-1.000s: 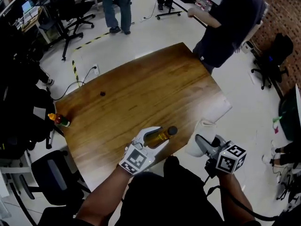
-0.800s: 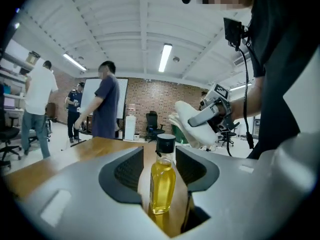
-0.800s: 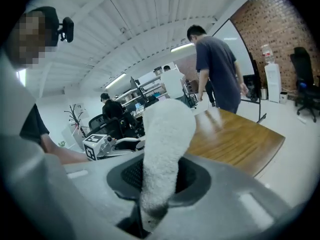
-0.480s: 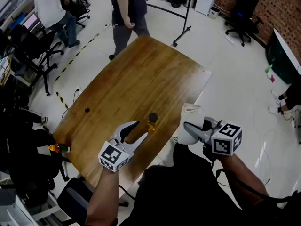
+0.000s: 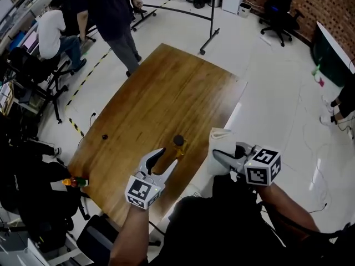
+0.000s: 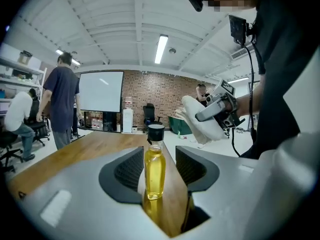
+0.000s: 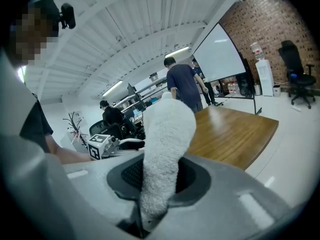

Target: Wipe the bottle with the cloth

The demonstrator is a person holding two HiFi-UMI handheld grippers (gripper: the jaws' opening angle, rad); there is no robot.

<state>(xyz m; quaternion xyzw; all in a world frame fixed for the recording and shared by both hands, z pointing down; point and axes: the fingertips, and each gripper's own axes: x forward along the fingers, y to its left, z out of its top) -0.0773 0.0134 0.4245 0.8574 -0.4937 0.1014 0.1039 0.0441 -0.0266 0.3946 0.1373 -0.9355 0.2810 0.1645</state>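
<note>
- Two sets of jaws checked: left gripper (image 6: pixel 158 160) stands apart astride the upright bottle (image 6: pixel 154 170), not clamping it; right gripper (image 7: pixel 159 178) is clamped on the cloth (image 7: pixel 166 134).
- Bottle stands at the table (image 5: pixel 166 87) edge, cloth apart from it.
- Judgement: wiping not begun; next, steady the bottle and bring the cloth against it.

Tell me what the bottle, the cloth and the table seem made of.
The bottle: clear glossy glass or hard plastic, I cannot tell which; yellow liquid shows through. The cloth: white terry-like fabric, fuzzy nap. The table: wood or veneer, grain visible, glossy enough to mirror the bottle.
</note>
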